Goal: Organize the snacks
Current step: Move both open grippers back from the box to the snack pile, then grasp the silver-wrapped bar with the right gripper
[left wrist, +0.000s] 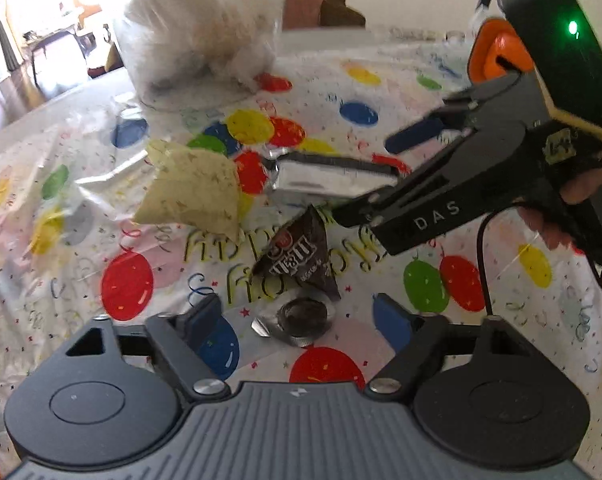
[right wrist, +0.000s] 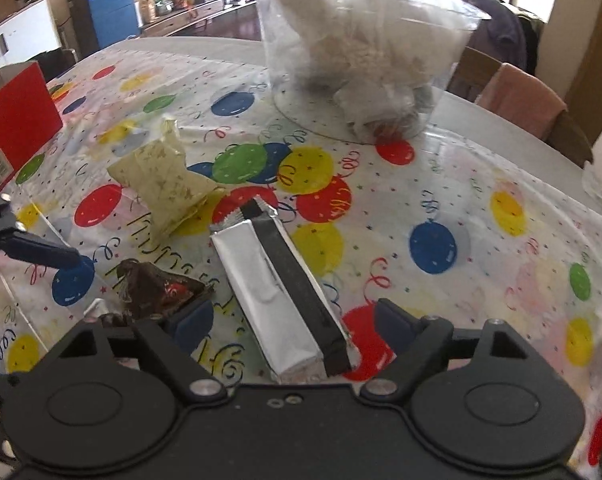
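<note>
Your left gripper (left wrist: 301, 316) hangs released over the round foil snack (left wrist: 302, 319), at six o'clock of the brown packet (left wrist: 301, 258). Your right gripper (right wrist: 293, 320), also released, straddles the silver bar (right wrist: 279, 292); next, clamp both and carry them to the clear container (right wrist: 361, 52) at twelve.

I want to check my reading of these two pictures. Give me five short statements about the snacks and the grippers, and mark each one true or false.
1. The silver bar lies between the fingers of the right gripper. True.
2. The left gripper is shut on the brown triangular packet. False: its fingers are open, with only a small round foil snack between them.
3. The clear container is empty. False: it holds wrapped items.
4. The pale yellow packet lies on the balloon tablecloth. True.
5. The red box stands inside the clear container. False: it stands apart, at the left edge.
</note>
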